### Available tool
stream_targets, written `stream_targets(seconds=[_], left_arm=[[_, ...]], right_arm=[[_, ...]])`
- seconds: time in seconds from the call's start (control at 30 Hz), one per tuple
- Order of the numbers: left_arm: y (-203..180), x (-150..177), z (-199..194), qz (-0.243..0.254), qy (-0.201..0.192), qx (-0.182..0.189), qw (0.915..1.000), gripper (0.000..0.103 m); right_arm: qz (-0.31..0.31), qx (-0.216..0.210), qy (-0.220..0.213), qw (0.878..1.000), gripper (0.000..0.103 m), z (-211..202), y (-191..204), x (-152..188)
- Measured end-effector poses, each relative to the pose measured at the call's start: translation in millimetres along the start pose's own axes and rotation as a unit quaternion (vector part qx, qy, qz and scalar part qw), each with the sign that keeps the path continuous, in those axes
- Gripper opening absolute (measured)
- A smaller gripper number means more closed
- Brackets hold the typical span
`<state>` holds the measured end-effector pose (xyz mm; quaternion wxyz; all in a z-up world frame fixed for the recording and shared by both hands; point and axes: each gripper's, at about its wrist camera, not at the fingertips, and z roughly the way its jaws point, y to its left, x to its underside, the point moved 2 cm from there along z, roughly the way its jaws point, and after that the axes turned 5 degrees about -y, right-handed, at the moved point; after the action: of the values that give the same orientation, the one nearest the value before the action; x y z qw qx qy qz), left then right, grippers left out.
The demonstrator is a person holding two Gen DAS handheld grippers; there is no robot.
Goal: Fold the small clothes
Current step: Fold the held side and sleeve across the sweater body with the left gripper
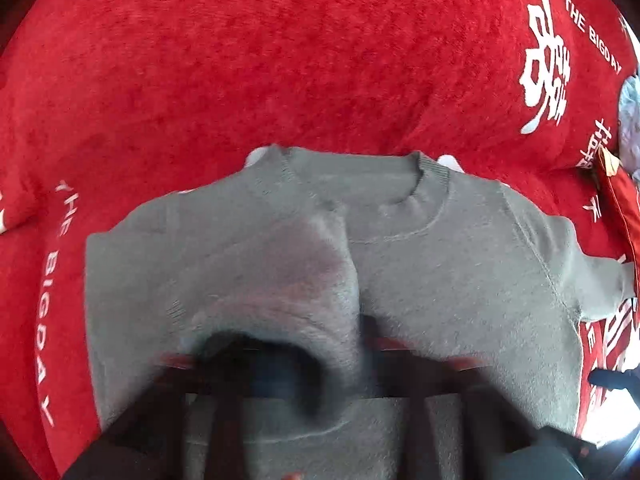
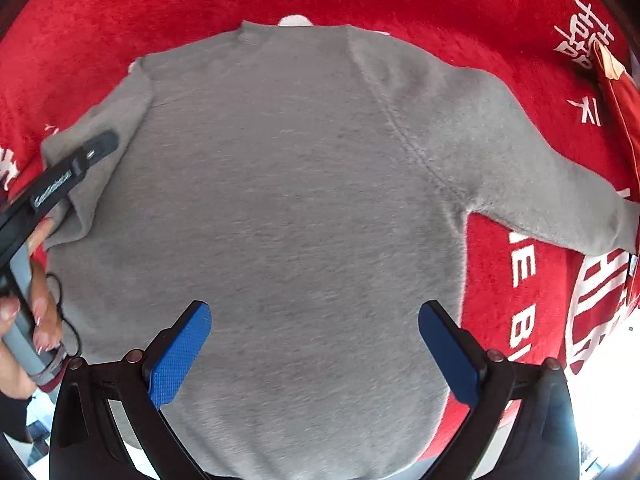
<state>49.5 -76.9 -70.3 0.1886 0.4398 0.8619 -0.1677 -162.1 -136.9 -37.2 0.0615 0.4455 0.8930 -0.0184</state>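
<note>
- The grey sweater (image 2: 288, 184) lies flat on the red blanket (image 2: 120, 12), collar at the far end; I place everything else by this sweater.
- My right gripper (image 2: 314, 354) hangs over the sweater's lower body, pointing down, its blue pads (image 2: 180, 352) spread wide with nothing between them and not pressing the knit.
- My left gripper (image 2: 96, 148) sits at the sweater's left edge, where the left sleeve (image 1: 256, 264) is already folded across the chest. In its own blurred view the fingers read as standing apart, and I see no cloth pinched between them.
- The right sleeve (image 2: 552, 184) stretches out from the sweater's right shoulder onto the blanket, not yet folded in; I judge that to be the next fold.
- Risk: the folded left sleeve looks bunched and humped, so it may slide back open if I bump it when lifting away.
- Risk: the fuzzy knit could snag on a pad and drag the body askew.
- Risk: pinching the right sleeve too shallowly, or catching the plush blanket with it, would spoil the fold.
- A red pouch-like thing (image 2: 616, 92) lies beyond the right sleeve; a wide swing could knock it.
</note>
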Motion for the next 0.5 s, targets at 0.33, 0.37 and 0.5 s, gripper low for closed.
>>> stream_targets(seconds=[0.33, 0.37, 0.5], left_arm=[[107, 13, -83, -0.07, -0.045, -0.095, 0.992, 0.102], [124, 21, -84, -0.085, -0.035, -0.117, 0.9888, 0.102], [177, 55, -68, -0.144, 0.029, -0.142, 0.9789, 0.102]], right_arm=[[-0.174, -0.055, -0.1, 0.978, 0.103, -29, 101, -49], [-0.215, -0.057, -0.11, 0.969, 0.103, -29, 123, -52], [-0.365, -0.031, -0.131, 0.921, 0.103, -13, 201, -42]])
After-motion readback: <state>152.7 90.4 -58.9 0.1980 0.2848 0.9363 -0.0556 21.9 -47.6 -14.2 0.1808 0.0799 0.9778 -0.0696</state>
